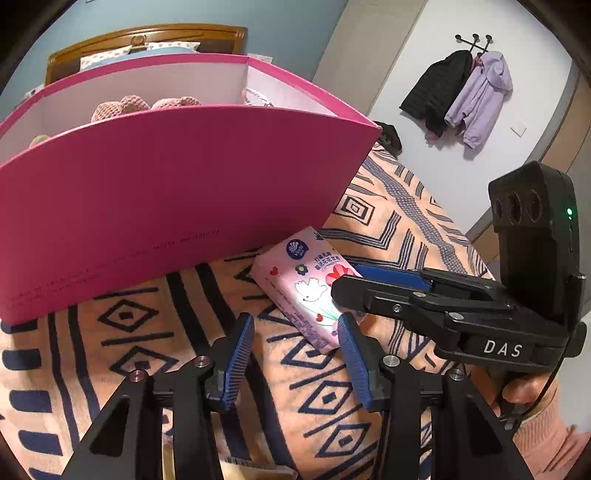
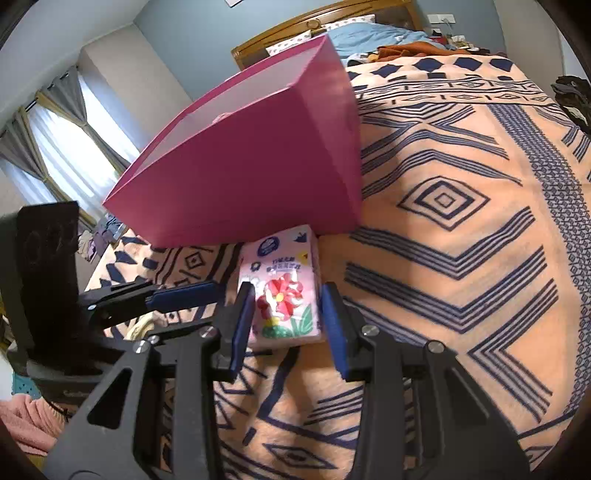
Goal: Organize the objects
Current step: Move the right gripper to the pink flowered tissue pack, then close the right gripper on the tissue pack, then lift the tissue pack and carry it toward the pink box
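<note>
A pink tissue pack (image 1: 303, 284) (image 2: 282, 291) with a red flower print lies flat on the patterned blanket, against the foot of the tall pink box (image 1: 177, 192) (image 2: 258, 177). My right gripper (image 2: 288, 325) straddles the near end of the pack, one blue pad on each side; the pack looks undeformed and rests on the blanket. In the left wrist view the right gripper (image 1: 373, 284) comes in from the right across the pack. My left gripper (image 1: 295, 350) is open, with only the pack's near corner beside its right pad; it also appears at the left (image 2: 184, 299).
The pink box holds knitted pink items (image 1: 122, 107). The orange blanket (image 2: 461, 240) with navy patterns covers the bed and stretches wide to the right. A wooden headboard (image 2: 317, 26) and pillows lie beyond. Coats (image 1: 458, 92) hang on the wall.
</note>
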A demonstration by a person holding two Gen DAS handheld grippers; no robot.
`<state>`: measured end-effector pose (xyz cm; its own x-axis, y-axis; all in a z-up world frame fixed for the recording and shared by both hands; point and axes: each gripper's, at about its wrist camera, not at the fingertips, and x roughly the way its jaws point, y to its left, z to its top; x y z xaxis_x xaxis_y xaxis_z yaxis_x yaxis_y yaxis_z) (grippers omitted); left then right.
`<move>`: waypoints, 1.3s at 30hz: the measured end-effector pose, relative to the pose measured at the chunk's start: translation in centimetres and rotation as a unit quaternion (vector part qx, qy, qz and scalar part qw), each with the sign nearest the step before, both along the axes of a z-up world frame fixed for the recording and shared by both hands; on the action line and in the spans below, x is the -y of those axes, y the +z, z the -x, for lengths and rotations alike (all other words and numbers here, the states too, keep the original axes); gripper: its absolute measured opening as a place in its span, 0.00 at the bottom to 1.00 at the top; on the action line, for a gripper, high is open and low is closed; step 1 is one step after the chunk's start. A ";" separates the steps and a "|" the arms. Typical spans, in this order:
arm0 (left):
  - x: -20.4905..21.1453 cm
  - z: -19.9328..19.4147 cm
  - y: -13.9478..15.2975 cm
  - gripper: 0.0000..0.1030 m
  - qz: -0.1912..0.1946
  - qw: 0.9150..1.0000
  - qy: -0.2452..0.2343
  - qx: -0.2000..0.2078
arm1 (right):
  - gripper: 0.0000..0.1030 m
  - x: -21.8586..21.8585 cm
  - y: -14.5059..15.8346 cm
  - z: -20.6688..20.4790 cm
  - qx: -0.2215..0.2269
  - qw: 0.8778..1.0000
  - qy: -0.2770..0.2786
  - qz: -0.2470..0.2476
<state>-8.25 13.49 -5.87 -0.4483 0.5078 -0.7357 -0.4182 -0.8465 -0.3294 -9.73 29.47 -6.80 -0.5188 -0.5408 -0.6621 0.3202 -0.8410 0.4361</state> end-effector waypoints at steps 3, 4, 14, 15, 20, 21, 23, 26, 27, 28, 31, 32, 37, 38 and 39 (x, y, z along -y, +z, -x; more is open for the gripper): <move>0.6 -0.3 0.0 0.41 -0.005 1.000 -0.002 0.001 | 0.36 0.3 0.0 -0.5 0.002 1.000 0.008 0.006; 0.8 -0.4 -0.1 0.41 -0.009 1.000 -0.003 0.003 | 0.36 0.4 0.0 -0.6 0.003 1.000 0.011 0.008; 0.9 0.2 -0.2 0.38 -0.020 1.000 -0.014 0.020 | 0.36 -0.5 0.0 -0.5 0.015 0.999 0.001 0.031; 0.8 0.3 -0.2 0.38 -0.019 0.999 -0.014 0.021 | 0.36 -0.5 0.0 -0.3 0.015 0.999 0.000 0.030; 0.8 0.4 -0.1 0.35 -0.022 0.999 -0.016 0.027 | 0.36 0.0 -0.5 0.0 0.024 0.999 0.005 0.033; 0.8 0.5 -0.2 0.33 -0.024 0.999 -0.015 0.031 | 0.36 0.1 -0.6 0.1 0.026 0.999 0.006 0.033; 0.7 0.6 -0.1 0.29 -0.035 0.998 -0.020 0.039 | 0.36 0.3 -0.7 0.2 0.025 0.999 0.008 0.030; 0.4 0.7 -0.2 0.25 -0.039 0.998 -0.022 0.041 | 0.32 0.5 -0.9 0.1 0.025 0.999 0.010 0.028; 0.3 0.7 -0.2 0.25 -0.040 0.998 -0.021 0.041 | 0.32 0.5 -0.9 0.1 0.025 0.999 0.010 0.027; 0.2 0.6 -0.2 0.25 -0.041 0.998 -0.020 0.041 | 0.32 0.4 -0.9 0.1 0.025 0.999 0.009 0.028; 0.0 0.5 -0.1 0.25 -0.041 0.998 -0.023 0.040 | 0.32 0.4 -0.8 0.0 0.024 0.999 0.009 0.031; -0.1 0.4 0.0 0.25 -0.038 0.998 -0.022 0.039 | 0.32 0.4 -0.7 -0.1 0.023 0.999 0.008 0.031; 0.0 -0.1 0.7 0.25 -0.032 0.999 -0.020 0.022 | 0.32 0.3 0.1 -0.8 0.010 0.999 0.010 0.036; 0.0 -0.3 0.9 0.25 -0.033 0.999 -0.020 0.016 | 0.32 0.4 0.2 -0.9 0.008 0.999 0.011 0.037; 0.0 -0.7 1.3 0.25 -0.034 0.999 -0.023 0.010 | 0.32 0.4 0.5 -1.1 0.004 0.999 0.010 0.037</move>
